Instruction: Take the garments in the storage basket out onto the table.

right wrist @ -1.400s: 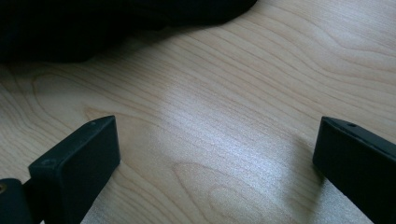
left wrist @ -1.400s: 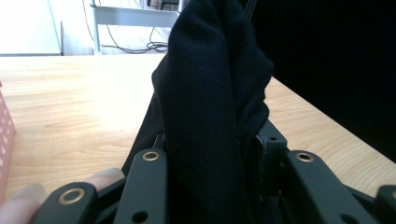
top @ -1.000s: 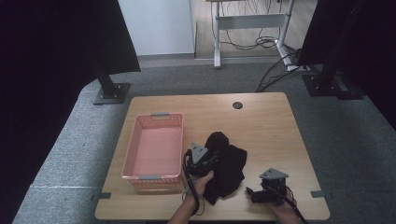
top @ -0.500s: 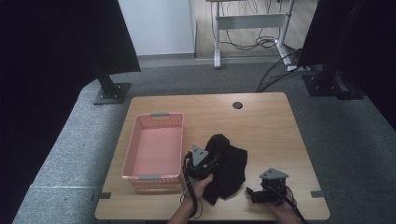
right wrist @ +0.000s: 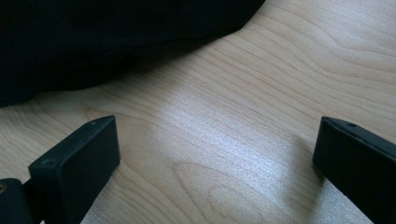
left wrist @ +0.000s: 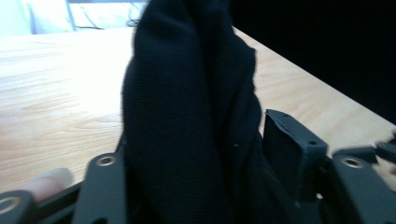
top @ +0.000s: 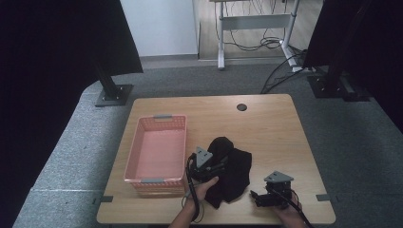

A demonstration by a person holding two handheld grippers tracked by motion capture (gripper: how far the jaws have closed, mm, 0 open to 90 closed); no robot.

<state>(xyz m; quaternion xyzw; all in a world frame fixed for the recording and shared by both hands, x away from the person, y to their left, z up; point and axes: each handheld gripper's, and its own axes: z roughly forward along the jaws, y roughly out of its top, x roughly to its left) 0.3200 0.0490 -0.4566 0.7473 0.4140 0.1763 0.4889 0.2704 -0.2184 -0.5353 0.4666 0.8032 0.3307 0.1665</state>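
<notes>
- Since the earlier frame, little had shifted: the left gripper (top: 215, 167) still sat in the black cloth (top: 231, 172), and the right gripper (top: 259, 197) had barely stirred.
- Its jaws were clamped on a bunched fold of the cloth (left wrist: 191, 116), probably for lifting it toward the pink basket (top: 157, 149) just beside it.
- Set low near the cloth's edge (right wrist: 116, 42), the right gripper (right wrist: 217, 154) was wide open and empty, likely ready to take a second hold.
- Everything rested on a pale wooden table (top: 271, 128), with grey carpet, dark curtains and a desk frame around it.
</notes>
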